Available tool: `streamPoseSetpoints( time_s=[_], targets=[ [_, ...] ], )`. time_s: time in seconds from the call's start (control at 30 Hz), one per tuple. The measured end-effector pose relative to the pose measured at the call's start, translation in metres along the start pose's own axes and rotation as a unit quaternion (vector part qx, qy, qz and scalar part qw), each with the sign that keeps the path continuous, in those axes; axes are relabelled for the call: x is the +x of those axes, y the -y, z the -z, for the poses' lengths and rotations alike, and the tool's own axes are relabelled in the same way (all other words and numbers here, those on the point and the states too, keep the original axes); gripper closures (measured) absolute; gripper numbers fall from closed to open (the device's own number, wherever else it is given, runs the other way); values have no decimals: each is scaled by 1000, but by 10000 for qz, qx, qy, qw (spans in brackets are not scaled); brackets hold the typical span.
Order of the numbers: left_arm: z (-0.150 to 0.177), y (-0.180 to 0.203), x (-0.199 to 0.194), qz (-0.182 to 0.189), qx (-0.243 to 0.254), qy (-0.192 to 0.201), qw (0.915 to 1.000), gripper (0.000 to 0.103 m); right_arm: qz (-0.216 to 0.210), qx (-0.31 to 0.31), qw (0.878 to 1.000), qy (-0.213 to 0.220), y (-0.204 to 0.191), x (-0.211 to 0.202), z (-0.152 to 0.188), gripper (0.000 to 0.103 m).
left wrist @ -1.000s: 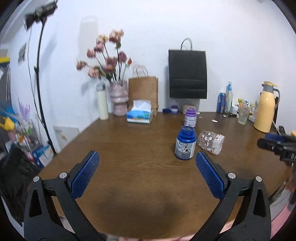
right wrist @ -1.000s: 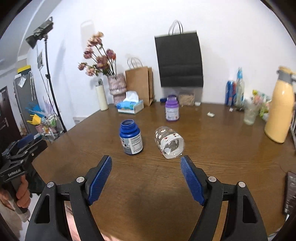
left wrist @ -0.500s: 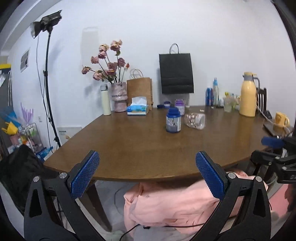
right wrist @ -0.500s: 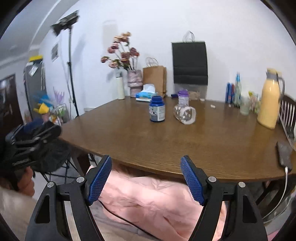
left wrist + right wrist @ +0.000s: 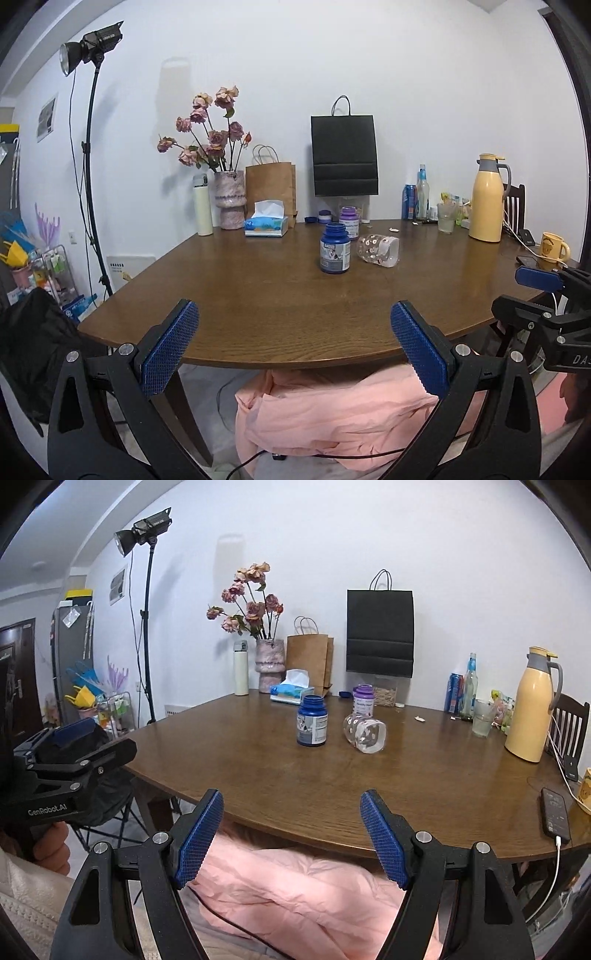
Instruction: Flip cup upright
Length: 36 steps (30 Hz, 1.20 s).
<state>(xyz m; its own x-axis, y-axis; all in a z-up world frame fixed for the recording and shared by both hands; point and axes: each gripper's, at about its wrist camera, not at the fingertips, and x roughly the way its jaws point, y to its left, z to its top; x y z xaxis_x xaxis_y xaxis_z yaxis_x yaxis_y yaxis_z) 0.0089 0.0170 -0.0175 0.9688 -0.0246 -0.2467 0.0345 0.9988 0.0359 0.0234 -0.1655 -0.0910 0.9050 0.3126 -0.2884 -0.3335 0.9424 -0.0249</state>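
A clear patterned cup (image 5: 378, 250) lies on its side on the brown table (image 5: 258, 295), just right of a blue jar (image 5: 334, 248). In the right wrist view the cup (image 5: 365, 734) lies with its open mouth toward me. My left gripper (image 5: 293, 345) is open and empty, held back at the table's near edge, far from the cup. My right gripper (image 5: 291, 836) is open and empty, also at the near edge. Each gripper shows at the side of the other's view.
A purple jar (image 5: 349, 222) stands behind the cup. A tissue box (image 5: 266, 225), vase of flowers (image 5: 229, 199), paper bags, bottles, a glass (image 5: 483, 718) and a yellow thermos (image 5: 532, 709) line the back and right. A phone (image 5: 554, 814) lies at the right edge.
Both grippers pulled back and dropped from over the table to its near edge, then rose a little. The cup and jars have not moved. Both grippers stay open.
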Motion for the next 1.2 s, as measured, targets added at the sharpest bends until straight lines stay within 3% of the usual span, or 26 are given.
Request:
streamPoseSetpoints(
  time_s=[1.2],
  targets=[
    [0, 0, 0, 69, 9, 26, 10000, 0, 127, 156, 9998, 17, 10, -2, 1, 22]
  ],
)
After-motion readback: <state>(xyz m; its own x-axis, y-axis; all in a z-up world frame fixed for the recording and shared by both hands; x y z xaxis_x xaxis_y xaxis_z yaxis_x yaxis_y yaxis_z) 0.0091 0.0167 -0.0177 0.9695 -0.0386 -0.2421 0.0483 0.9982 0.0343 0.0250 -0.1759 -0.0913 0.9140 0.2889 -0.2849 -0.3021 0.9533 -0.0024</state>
